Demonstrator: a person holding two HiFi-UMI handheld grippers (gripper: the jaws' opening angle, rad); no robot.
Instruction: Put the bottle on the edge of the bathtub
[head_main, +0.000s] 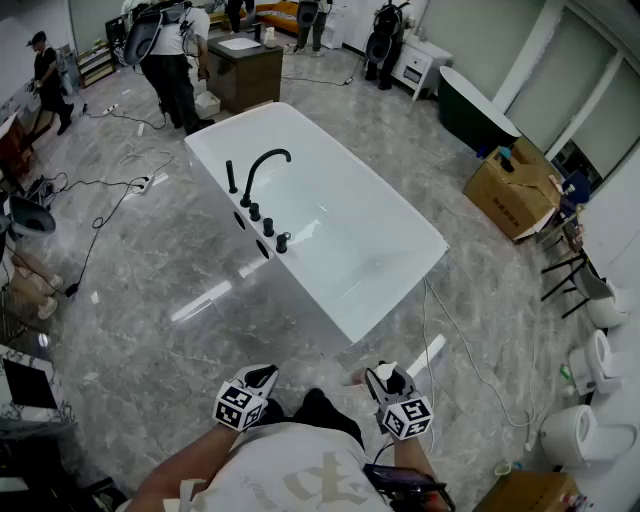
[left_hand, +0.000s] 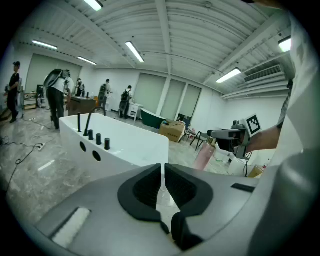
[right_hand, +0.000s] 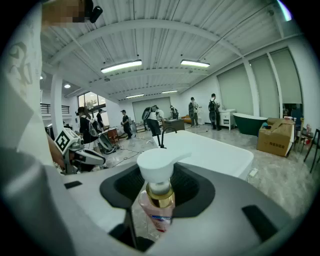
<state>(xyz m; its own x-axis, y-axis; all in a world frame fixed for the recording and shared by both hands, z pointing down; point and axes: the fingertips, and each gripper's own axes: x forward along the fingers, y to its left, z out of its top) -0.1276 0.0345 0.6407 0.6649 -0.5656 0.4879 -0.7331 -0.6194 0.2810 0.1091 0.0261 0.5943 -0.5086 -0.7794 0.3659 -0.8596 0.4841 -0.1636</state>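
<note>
Right gripper view, as we log it: right hand-held gripper (right_hand: 157, 194) clamps pump bottle (right_hand: 159, 167); left hand-held gripper (left_hand: 163, 184) closed; bathtub (head_main: 340, 230) at twelve o'clock.

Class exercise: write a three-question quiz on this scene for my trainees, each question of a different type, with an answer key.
1. True or false: the left gripper holds the bottle.
2. Where is the black faucet mounted? A: on the rim of the bathtub; B: on the floor; C: on a cardboard box.
3. Fill in: the bottle's pump head is coloured ____.
Key: 1 false, the right gripper holds it; 2 A; 3 white.
</note>
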